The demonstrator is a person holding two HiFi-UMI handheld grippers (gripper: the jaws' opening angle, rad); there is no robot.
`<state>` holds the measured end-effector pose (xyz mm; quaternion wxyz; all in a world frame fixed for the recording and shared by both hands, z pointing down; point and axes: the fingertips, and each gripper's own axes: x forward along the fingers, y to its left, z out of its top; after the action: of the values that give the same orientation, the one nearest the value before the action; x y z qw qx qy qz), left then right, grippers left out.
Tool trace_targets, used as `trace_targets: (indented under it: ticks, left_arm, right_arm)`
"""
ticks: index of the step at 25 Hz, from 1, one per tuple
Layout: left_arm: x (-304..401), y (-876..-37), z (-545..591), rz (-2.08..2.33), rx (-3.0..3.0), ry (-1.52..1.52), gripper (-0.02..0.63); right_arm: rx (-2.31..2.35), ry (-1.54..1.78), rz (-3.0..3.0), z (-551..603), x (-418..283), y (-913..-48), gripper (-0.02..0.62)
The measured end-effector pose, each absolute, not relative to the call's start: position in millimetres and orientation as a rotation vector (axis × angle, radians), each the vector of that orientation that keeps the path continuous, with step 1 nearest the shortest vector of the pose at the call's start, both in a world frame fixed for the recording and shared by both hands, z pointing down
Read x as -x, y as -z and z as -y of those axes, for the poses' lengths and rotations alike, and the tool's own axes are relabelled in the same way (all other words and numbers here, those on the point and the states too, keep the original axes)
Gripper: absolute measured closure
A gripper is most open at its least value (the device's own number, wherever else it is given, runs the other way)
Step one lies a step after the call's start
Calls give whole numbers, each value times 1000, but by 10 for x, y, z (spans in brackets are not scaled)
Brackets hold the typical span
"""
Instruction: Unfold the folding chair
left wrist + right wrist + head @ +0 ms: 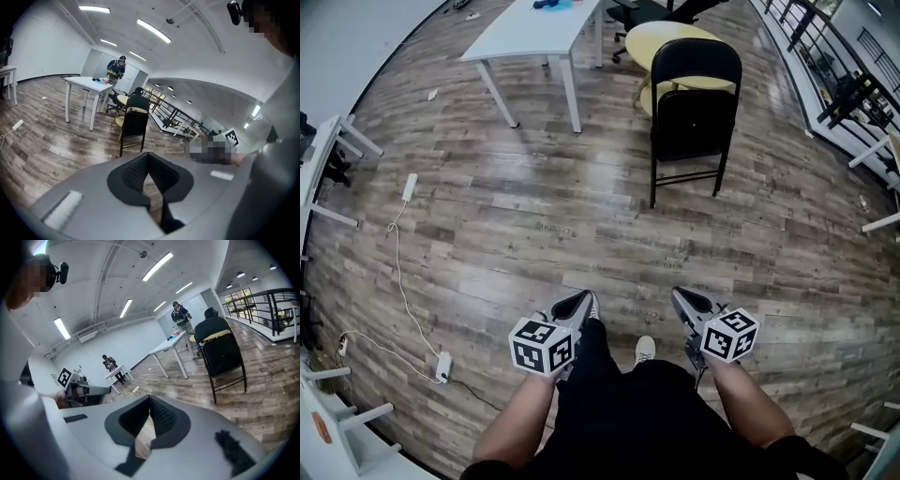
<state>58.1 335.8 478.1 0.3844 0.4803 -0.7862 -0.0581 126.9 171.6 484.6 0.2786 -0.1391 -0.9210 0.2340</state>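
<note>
A black folding chair (694, 103) stands folded and upright on the wood floor, some way ahead of me and against a round yellow table (661, 42). It also shows in the left gripper view (135, 119) and the right gripper view (222, 352). My left gripper (581, 300) and right gripper (682, 298) are held low in front of my body, side by side, both pointing toward the chair and well short of it. Each is shut with nothing between its jaws, as its own view confirms for the left gripper (149, 157) and the right gripper (150, 399).
A white table (534, 37) stands left of the chair, with an office chair (637, 11) behind. A white cable with a power strip (409, 187) trails along the floor at left. White desk legs line the left edge, a black railing (825, 66) the right. A person (116, 70) stands far off.
</note>
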Motion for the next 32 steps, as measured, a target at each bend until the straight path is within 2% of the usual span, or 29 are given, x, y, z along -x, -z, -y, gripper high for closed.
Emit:
trace_targets:
  ticks: [15, 32]
  left_arm:
    - [663, -4887, -3765, 2038, -1219, 93, 598]
    - [1553, -4589, -4038, 2108, -1277, 68, 598]
  right_arm:
    - [359, -595, 2381, -2113, -124, -5140, 588]
    - [303, -509, 2530, -2307, 719, -4540, 589]
